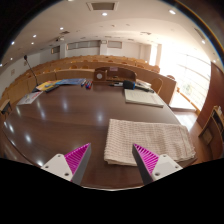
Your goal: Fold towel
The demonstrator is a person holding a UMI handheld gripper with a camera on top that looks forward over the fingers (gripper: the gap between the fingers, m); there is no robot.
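The approach step is judged under way: the gripper is held with jaws apart, nothing gripped. The towel is spread on the table at one o'clock; an edge must be reached next.

surface: dark brown, glossy, reflecting ceiling lights
papers: flat at far edge
wooden benches: beyond
window: bright

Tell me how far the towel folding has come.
Done: nothing visible; the towel lies flat on the table, and whether it is already folded cannot be told. In hand: the gripper hovers at its near edge, jaws open and empty. Left: grasp an edge and fold.
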